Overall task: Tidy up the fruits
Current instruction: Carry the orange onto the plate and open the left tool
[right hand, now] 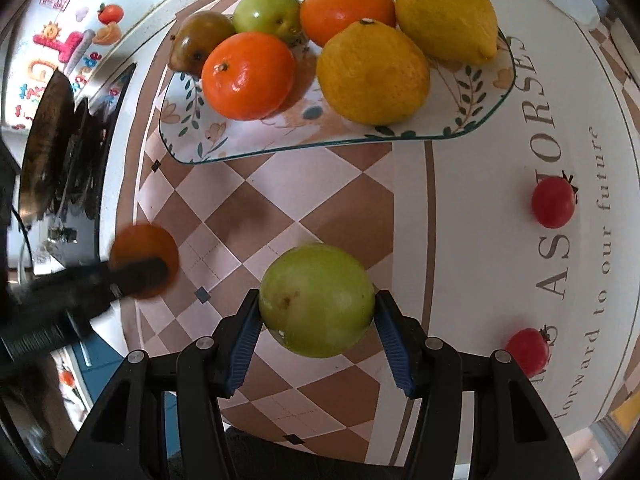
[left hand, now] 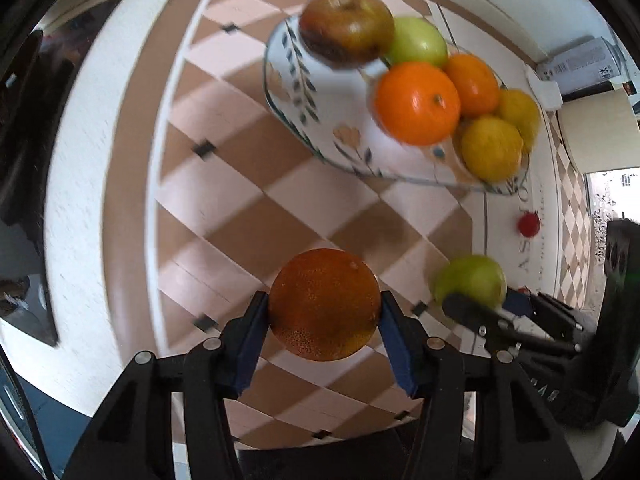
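While the left gripper is clamping a dark orange above the checkered tablecloth, the right gripper is gripping a green apple near the fruit plate.

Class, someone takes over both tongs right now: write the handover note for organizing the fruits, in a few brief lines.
Left tongs: shut on the dark orange, above the checkered cloth.
Right tongs: shut on a green apple.
Plate: already holds two lemons, two oranges, a green apple and a brownish apple.
Two red tomatoes lie on the cloth's white border, off the plate.
Left: probably set both held fruits on the plate, then the tomatoes.
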{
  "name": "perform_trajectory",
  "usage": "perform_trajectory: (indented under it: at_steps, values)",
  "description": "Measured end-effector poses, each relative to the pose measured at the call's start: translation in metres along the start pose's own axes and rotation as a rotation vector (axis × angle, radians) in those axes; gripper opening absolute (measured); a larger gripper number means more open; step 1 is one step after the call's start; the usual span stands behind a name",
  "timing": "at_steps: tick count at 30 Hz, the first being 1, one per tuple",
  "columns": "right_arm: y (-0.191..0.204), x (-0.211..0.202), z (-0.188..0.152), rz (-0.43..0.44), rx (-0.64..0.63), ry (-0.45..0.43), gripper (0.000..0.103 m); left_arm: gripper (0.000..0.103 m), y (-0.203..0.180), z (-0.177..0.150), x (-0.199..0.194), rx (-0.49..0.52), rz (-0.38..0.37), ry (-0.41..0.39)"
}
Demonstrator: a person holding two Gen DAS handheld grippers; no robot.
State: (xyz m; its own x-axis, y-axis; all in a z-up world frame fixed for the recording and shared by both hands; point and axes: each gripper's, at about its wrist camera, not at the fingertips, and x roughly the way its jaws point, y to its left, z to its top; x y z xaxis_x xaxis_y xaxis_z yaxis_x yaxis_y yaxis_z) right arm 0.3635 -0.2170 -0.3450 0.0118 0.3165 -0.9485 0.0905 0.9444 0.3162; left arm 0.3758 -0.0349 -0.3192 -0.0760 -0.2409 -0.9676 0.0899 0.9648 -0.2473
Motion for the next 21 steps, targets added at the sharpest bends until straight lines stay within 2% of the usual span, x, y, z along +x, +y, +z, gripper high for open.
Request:
perform_trajectory:
  at_steps: [3,9,11,17,21]
  values:
    - [-0.007,-0.001,0.001,0.024,0.028,0.000,0.060,0.052,0.000,-0.004,0.005,-0.007,0.001,0.001]
    - [0.002,-0.005,-0.001,-0.018,-0.022,-0.028,0.059,0.052,0.002,-0.001,0.003,-0.010,-0.003,0.003]
    - [0.003,-0.006,-0.002,-0.004,-0.018,-0.027,0.059,0.052,0.000,0.001,0.002,-0.008,-0.010,-0.002]
    - [0.008,-0.017,0.000,0.055,0.006,-0.060,0.059,0.052,-0.004,0.017,-0.032,-0.001,-0.043,-0.064]
    - [0.019,-0.028,0.012,0.080,0.004,-0.105,0.059,0.052,-0.003,0.047,-0.059,0.008,-0.031,-0.126]
